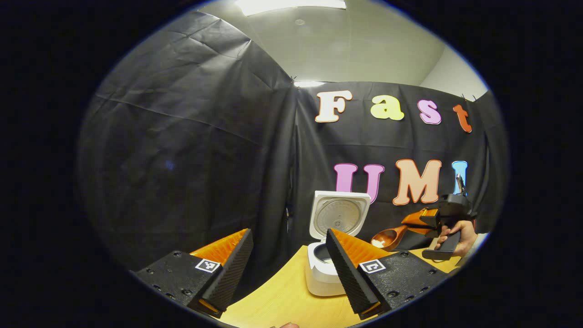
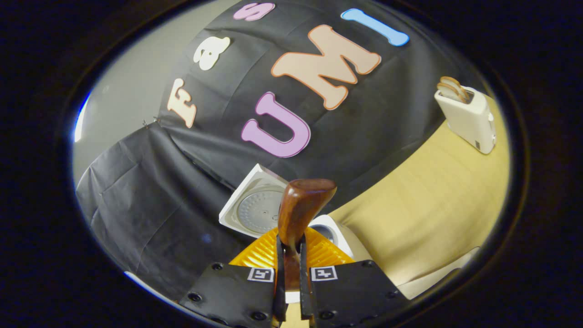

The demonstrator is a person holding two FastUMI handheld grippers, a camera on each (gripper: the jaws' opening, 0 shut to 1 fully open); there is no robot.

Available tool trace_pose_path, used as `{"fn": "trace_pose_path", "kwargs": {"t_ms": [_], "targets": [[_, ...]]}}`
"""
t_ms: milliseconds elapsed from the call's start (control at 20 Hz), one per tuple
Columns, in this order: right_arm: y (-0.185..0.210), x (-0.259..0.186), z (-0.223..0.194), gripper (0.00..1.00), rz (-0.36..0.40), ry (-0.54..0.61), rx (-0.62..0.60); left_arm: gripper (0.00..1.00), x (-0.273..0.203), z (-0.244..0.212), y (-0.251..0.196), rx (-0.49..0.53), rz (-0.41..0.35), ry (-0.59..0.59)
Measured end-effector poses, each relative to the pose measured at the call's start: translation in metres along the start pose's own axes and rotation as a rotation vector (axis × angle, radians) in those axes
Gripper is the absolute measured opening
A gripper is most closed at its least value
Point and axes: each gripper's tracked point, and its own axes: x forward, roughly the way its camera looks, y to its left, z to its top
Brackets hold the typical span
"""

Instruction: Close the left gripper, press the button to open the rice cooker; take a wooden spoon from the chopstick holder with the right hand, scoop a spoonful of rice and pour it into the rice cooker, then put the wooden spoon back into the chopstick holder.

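- Holding the wooden spoon (image 2: 300, 214) by its handle, the right gripper (image 2: 291, 273) has both fingers squeezed tight on it, and the bowl of the spoon sticks out in front.
- From the left gripper view, the same spoon (image 1: 389, 237) is up in the air, near the open rice cooker (image 1: 325, 269), and something pale sits in its bowl, likely rice.
- The left gripper (image 1: 289, 269) has its fingers wide apart and holds nothing.
- The rice cooker stands on the wooden worktop (image 1: 278, 300) near its back edge, by the black cloth wall, with its lid (image 1: 339, 214) flipped up.
- A white chopstick holder (image 2: 469, 118) stands far off toward the other end of the worktop, with more wooden handles poking out of its top.
- I think the spoon is light and hard, so it will not bend or break.
- Smooth wood can slip and twist, so a firm hold low on the handle looks best.
- Rice is loose and can spill, so the bowl should stay level until it is over the pot.
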Motion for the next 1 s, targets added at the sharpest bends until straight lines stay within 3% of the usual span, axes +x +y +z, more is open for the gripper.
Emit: {"fn": "trace_pose_path", "kwargs": {"t_ms": [300, 350, 700, 1000], "targets": [[0.035, 0.063, -0.029, 0.14, 0.027, 0.016, -0.120, 0.95, -0.011, -0.014, 0.040, -0.001, 0.082, 0.025], [0.036, 0.073, -0.037, 0.14, 0.023, 0.022, -0.146, 0.92, -0.013, -0.017, 0.046, 0.000, 0.095, 0.031], [0.011, 0.131, -0.099, 0.14, -0.044, 0.098, -0.320, 0.95, -0.019, -0.032, 0.074, 0.001, 0.159, 0.068], [0.001, 0.141, -0.102, 0.13, -0.082, 0.081, -0.479, 0.95, -0.019, -0.039, 0.078, -0.007, 0.163, 0.078]]}}
